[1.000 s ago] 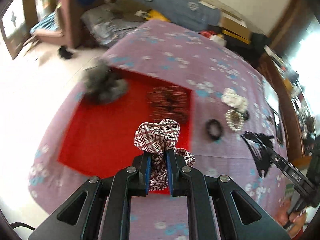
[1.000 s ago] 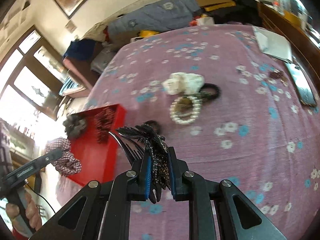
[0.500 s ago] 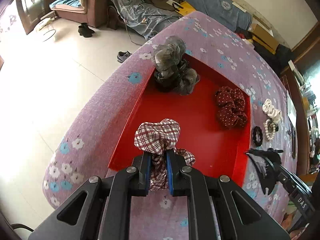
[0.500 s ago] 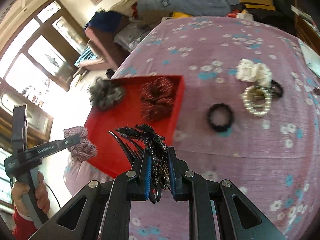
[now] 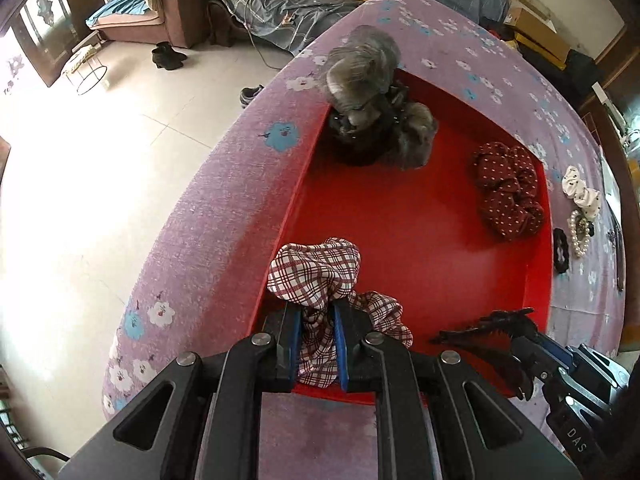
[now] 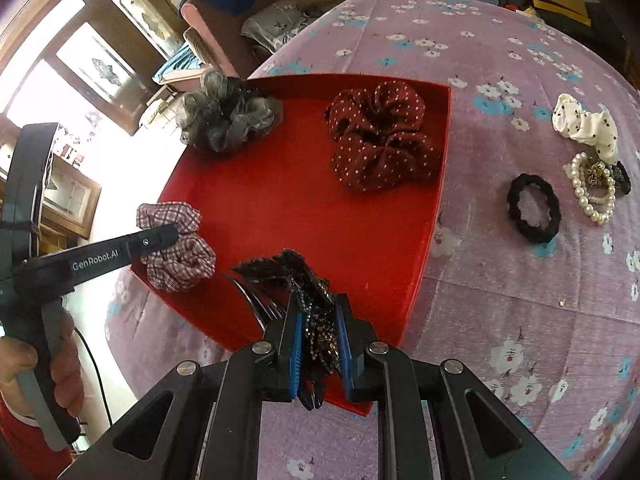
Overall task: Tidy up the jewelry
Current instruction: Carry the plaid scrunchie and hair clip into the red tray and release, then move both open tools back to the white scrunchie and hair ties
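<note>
My left gripper [image 5: 316, 322] is shut on a red-and-white plaid scrunchie [image 5: 316, 272], held over the near left corner of the red tray [image 5: 400, 224]. The same scrunchie [image 6: 176, 248] shows in the right wrist view under the left gripper's finger. My right gripper [image 6: 318, 322] is shut on a black sequined hair comb [image 6: 304, 280], hanging over the tray's [image 6: 280, 208] near edge. That comb [image 5: 492, 328] appears at the lower right of the left wrist view. Inside the tray lie a grey scrunchie [image 6: 226, 114] and a dark red dotted scrunchie [image 6: 380, 140].
On the purple flowered cloth [image 6: 500, 300] right of the tray lie a black hair tie [image 6: 534, 208], a pearl bracelet [image 6: 594, 192] and a white dotted scrunchie [image 6: 584, 124]. A hand [image 6: 48, 376] grips the left tool's handle. The table edge drops to a tiled floor [image 5: 80, 184] on the left.
Both grippers have moved over toward the red tray and lower, still holding the plaid scrunchie and the black comb. The tray now fills the middle of both views.
</note>
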